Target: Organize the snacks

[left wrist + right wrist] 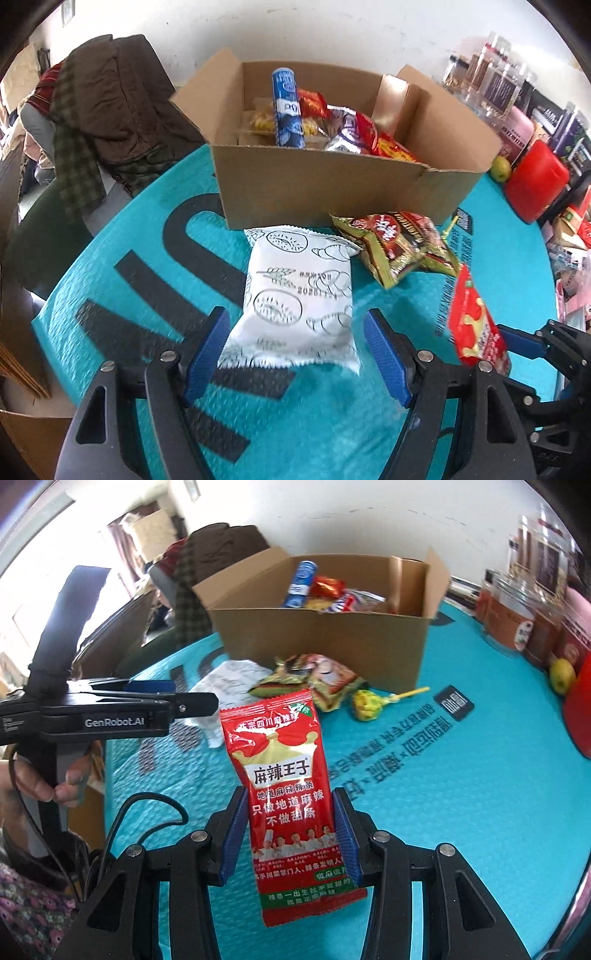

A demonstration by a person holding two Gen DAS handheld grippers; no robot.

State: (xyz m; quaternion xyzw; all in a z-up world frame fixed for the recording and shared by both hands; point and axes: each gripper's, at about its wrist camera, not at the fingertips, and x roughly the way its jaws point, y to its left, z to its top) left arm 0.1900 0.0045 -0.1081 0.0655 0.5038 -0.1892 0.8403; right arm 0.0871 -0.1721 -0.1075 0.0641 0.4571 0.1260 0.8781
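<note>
A puffy white packet point(295, 288) printed with pastry drawings sits between the blue pads of my left gripper point(297, 314), which is shut on its near end. From the right wrist view that gripper point(207, 703) shows side-on, with the white packet point(236, 679) beyond its tip. My right gripper point(290, 792) is shut on a red spicy-strip packet point(280, 760), held upright above the mat. The red packet point(472, 317) also shows at the right of the left wrist view. An open cardboard box point(332, 184) holding a blue tube point(286, 107) and several snacks stands behind.
A green-and-red packet point(391, 243) and a yellow lollipop point(365, 703) lie on the teal mat point(332, 424) before the box. Jars point(517, 620), a red container point(535, 184) and a yellow-green fruit point(561, 675) line the right edge. Coats point(107, 110) hang at the left. A hand point(62, 782) grips the left handle.
</note>
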